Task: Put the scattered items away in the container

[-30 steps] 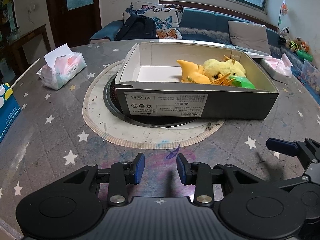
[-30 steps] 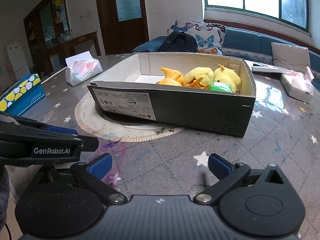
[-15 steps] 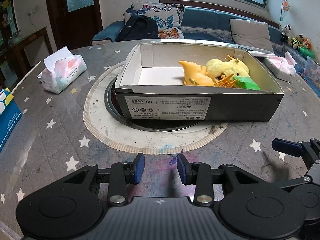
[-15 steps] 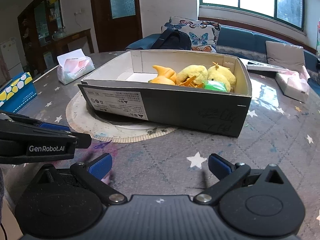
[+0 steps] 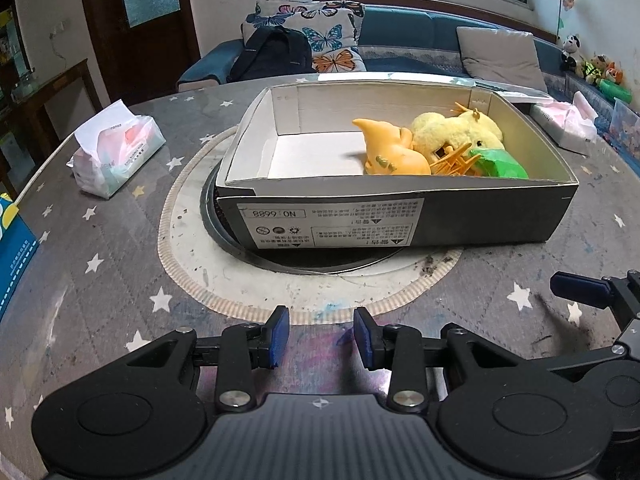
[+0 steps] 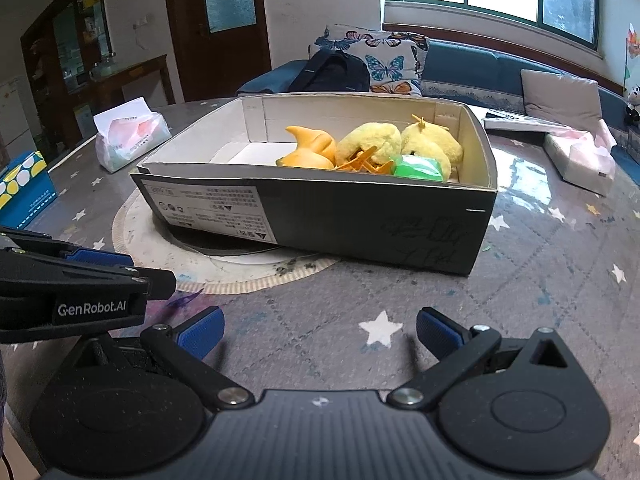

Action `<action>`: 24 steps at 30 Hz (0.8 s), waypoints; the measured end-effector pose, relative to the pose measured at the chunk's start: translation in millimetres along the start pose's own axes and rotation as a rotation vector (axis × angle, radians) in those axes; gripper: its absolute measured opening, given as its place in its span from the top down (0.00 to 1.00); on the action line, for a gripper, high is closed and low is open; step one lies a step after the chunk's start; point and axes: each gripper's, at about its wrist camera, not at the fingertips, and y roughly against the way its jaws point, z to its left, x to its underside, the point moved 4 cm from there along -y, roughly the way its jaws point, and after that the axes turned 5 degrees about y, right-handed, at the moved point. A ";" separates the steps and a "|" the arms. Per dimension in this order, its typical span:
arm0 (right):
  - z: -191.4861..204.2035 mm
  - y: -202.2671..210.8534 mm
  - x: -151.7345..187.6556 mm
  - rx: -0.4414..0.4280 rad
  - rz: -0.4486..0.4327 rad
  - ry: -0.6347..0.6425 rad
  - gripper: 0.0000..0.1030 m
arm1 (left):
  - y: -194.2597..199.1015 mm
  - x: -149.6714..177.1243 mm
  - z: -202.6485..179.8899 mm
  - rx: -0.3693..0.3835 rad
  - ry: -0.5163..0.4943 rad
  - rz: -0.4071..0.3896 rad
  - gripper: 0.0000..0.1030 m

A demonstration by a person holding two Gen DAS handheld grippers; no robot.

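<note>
Container: the dark cardboard box [image 5: 400, 216] sits on the pale round mat [image 5: 192, 276] in the middle of the starred surface [image 5: 100, 280], its open top facing up so things can be dropped in from above.
Items: an orange toy [image 5: 386, 152], yellow plush toys [image 5: 456, 132], an orange spiky piece [image 5: 452, 165] and a green packet [image 5: 498, 164] all lie inside the box, crowded at its right end; the left part of its white floor is bare.
Left tool [image 5: 320, 334]: hovers low over the surface in front of the box, blue pads partly apart, nothing between them; only a small purple mark on the cloth lies just beyond the tips.
Right tool [image 6: 318, 330]: beside the left one, jaws spread wide and empty, angled down toward the box's near wall.
Not task items, likely: tissue packs [image 5: 116, 152] and a blue carton [image 6: 24, 192] stand well apart from the box, looking like household fixtures rather than clutter.
Progress: by my judgement the tidying looks finished or nearly so, since no loose toy shows on the surface in either view.
Why held so: both tools rest empty, clear of the box, a sensible neutral stance once nothing is left to carry.
</note>
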 end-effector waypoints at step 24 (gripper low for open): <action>-10.3 -18.5 -6.3 -0.003 0.040 -0.032 0.00 | -18.9 -10.9 -3.3 -0.021 -0.007 0.036 0.63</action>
